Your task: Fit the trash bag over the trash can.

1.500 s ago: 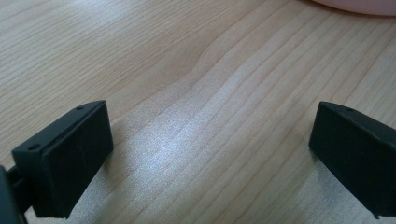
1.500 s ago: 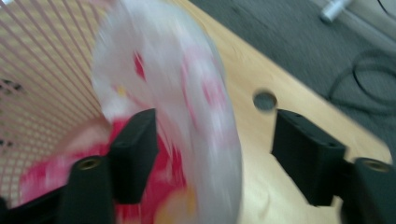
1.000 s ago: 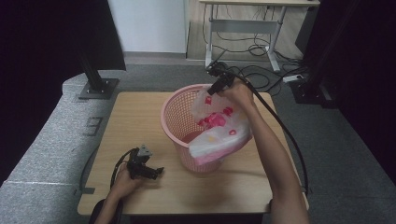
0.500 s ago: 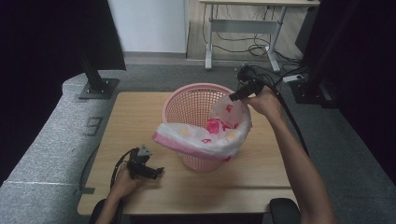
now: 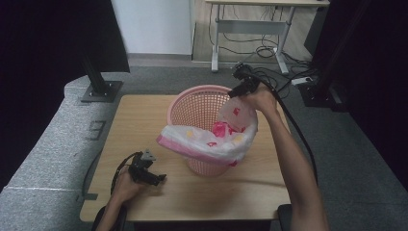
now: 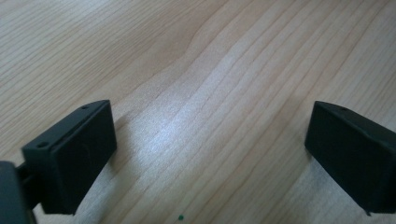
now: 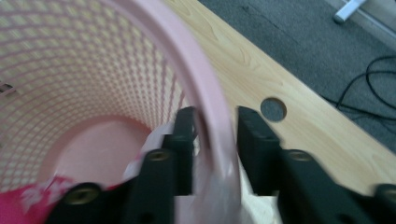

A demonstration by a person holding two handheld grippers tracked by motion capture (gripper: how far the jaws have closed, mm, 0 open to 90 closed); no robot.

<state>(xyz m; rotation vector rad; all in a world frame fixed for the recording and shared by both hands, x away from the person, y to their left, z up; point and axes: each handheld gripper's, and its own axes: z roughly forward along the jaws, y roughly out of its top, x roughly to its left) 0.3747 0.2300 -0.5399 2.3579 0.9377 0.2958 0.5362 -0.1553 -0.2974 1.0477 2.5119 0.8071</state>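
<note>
Fitting the plastic bag over the basket rim needs care: right gripper jaws, just closing, straddle rim and bag; left gripper jaws rest open on the surface.

The left gripper lies low in its hand, jaws wide apart; the right gripper, arm outstretched, has just been closing its jaws

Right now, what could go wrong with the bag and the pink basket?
The right gripper straddles the basket rim with the plastic bag there; its jaws have just been closing, so the bag edge might slip free. The bag drapes mostly outside and could slide off. The left gripper rests open on the table, so nothing steadies the basket.
</note>
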